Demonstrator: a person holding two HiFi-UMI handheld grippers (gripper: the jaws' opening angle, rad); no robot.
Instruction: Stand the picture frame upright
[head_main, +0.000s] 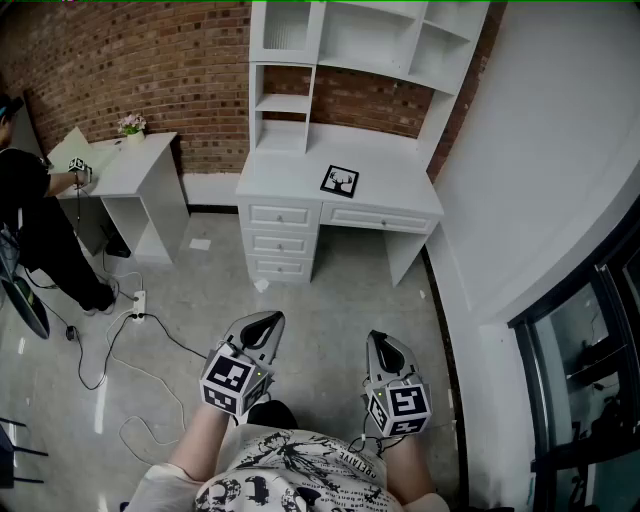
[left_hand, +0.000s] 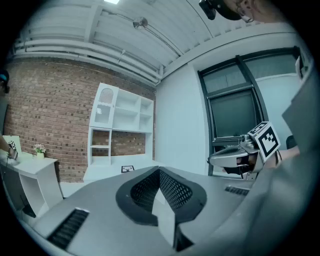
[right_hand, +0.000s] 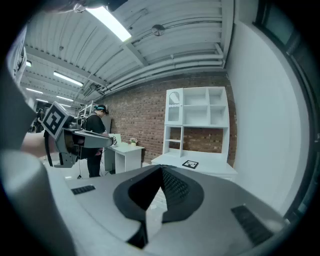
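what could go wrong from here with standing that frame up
1. The frame lies flat on the desk, near its front edge; a jaw prying under it may push it off.
2. The left gripper and right gripper are shut and must open first.
3. The cable on the floor by the walk-up could snag a foot.
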